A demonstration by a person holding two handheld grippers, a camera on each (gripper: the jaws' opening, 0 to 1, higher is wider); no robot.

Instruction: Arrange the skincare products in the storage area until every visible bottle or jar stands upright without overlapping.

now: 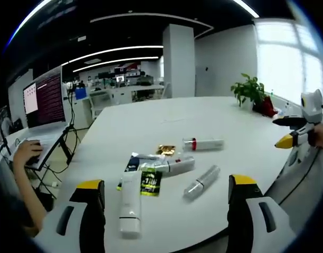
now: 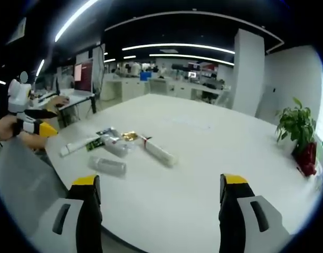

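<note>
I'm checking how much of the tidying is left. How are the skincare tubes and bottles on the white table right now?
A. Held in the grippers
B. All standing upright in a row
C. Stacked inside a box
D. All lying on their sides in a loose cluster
D: the white tube, the clear bottle and the red-banded tube all lie flat on the table, none upright.

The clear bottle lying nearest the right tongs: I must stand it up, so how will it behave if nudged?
The clear bottle looks cylindrical and lies on its side on the smooth white table, so it would probably roll. Its see-through body suggests light plastic, likely slippery in the tongs. Being slim, it may tip easily once upright.
</note>
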